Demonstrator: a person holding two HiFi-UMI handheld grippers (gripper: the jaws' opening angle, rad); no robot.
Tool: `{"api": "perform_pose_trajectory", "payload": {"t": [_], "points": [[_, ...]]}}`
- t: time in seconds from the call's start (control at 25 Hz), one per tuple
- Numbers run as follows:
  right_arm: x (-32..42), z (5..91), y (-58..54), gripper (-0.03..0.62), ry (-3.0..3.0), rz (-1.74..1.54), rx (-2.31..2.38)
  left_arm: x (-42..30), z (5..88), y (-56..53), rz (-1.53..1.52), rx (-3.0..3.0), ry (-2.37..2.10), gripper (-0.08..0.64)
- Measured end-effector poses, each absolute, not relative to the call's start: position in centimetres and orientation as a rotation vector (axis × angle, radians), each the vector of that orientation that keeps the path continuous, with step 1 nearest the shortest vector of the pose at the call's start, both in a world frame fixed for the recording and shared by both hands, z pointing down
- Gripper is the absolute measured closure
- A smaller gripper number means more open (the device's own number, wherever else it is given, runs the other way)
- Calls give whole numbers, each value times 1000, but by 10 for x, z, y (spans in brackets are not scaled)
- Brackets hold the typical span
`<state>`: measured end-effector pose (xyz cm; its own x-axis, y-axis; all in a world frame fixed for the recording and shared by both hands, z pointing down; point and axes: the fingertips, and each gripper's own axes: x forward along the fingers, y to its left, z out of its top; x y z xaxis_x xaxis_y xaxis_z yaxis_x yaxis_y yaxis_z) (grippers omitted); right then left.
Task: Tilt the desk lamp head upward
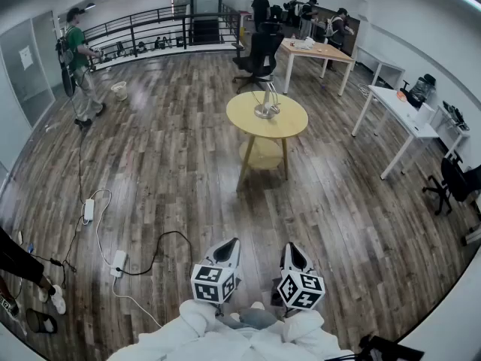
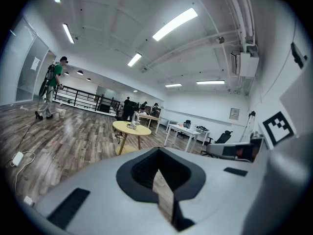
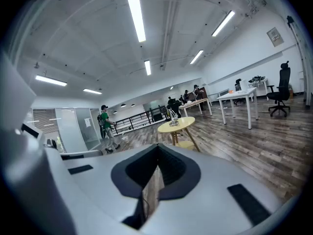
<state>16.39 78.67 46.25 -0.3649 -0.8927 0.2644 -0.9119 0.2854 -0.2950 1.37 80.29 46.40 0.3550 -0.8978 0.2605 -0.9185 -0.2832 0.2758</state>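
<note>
Right now the desk lamp (image 1: 266, 105) stands on the round yellow table (image 1: 291, 124), well apart from you across the wood floor, so neither tool is near it. Your left tool (image 1: 228, 248) and right tool (image 1: 292, 250) are both closed on nothing, held low in front of you. From here the lamp looks slim and silvery, with a thin arm over a small base; its head joint is too small to make out. Expect it to be light and apt to slide or tip on the smooth top. I would steady the base with one tool and gently nudge the head up by its rim with the other.
</note>
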Motion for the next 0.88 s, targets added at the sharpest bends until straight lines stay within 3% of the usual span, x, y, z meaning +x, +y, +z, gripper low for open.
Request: {"api": "perform_pose_trajectory", "payload": {"t": [0.88], "points": [[165, 471, 664, 580, -2503, 662, 1714, 32, 476, 688, 128, 2259, -1553, 561]]}}
